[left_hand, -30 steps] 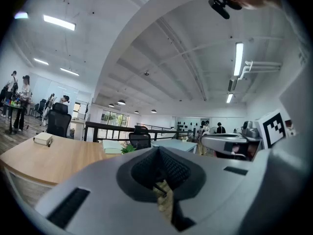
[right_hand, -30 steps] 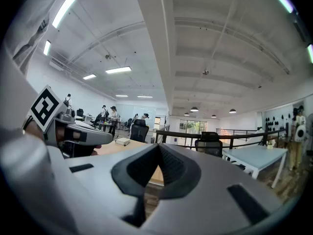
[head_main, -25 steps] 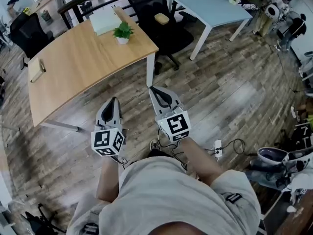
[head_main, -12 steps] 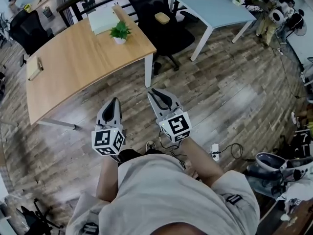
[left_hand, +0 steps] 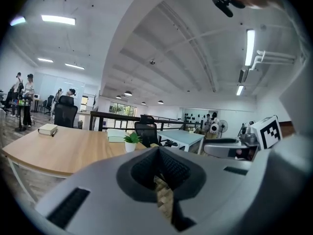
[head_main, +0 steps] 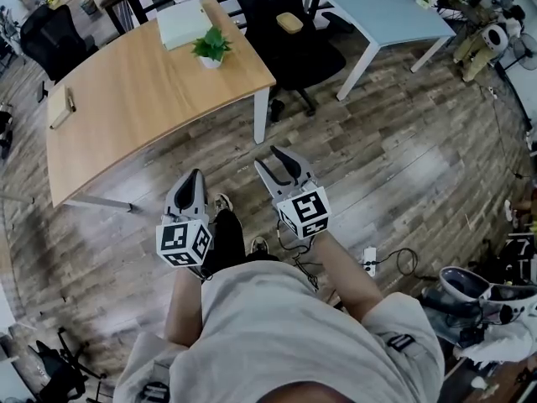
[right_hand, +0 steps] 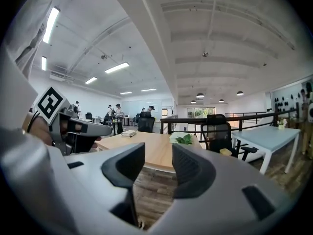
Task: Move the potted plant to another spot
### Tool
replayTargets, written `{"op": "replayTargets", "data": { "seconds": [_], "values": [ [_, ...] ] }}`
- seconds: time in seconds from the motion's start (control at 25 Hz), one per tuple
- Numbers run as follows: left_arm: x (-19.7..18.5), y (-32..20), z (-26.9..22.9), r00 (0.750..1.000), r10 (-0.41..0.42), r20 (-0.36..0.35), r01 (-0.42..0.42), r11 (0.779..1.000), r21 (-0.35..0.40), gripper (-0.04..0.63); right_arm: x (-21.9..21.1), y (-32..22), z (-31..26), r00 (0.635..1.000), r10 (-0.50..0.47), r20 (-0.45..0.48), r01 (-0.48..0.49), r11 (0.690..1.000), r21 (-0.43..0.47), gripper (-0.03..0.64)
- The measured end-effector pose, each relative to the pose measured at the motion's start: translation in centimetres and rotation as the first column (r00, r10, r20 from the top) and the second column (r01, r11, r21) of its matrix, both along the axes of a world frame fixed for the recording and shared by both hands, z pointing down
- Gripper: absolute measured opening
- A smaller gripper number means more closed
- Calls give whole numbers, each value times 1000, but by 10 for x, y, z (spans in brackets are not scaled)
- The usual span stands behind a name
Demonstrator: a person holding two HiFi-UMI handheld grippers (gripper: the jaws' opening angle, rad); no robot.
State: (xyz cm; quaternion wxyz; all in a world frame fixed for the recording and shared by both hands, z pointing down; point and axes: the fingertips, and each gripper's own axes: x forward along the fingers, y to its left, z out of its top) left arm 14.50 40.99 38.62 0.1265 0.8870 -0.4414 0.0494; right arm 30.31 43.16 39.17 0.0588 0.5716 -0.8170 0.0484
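Two grippers empty, my left (head_main: 195, 178) shut tight, my right (head_main: 282, 159) opening on nothing; plant (head_main: 211, 45) stands well off at 12 o'clock on the desk (head_main: 126, 99), probably light and tippy, leaves soft, so grip the stiff pot (head_main: 211, 62).

Upright potted plant (head_main: 211, 49) on wooden desk (head_main: 126, 107)

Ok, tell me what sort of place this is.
Most likely an open-plan office: a wooden desk with a small potted plant on it, a black swivel chair and a pale blue table nearby, and strip lights overhead.
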Motion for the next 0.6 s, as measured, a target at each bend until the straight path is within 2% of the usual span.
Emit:
{"op": "replayTargets", "data": {
  "seconds": [0.36, 0.6],
  "values": [
    [2, -63, 16, 1000, -2, -18, 2, 1000, -29, 12, 0, -60, 15, 999, -19, -34, 18, 999, -39, 246],
    [-5, -132, 24, 999, 1, -46, -4, 999, -53, 12, -6, -131, 21, 998, -31, -51, 28, 998, -65, 285]
  ]
}}
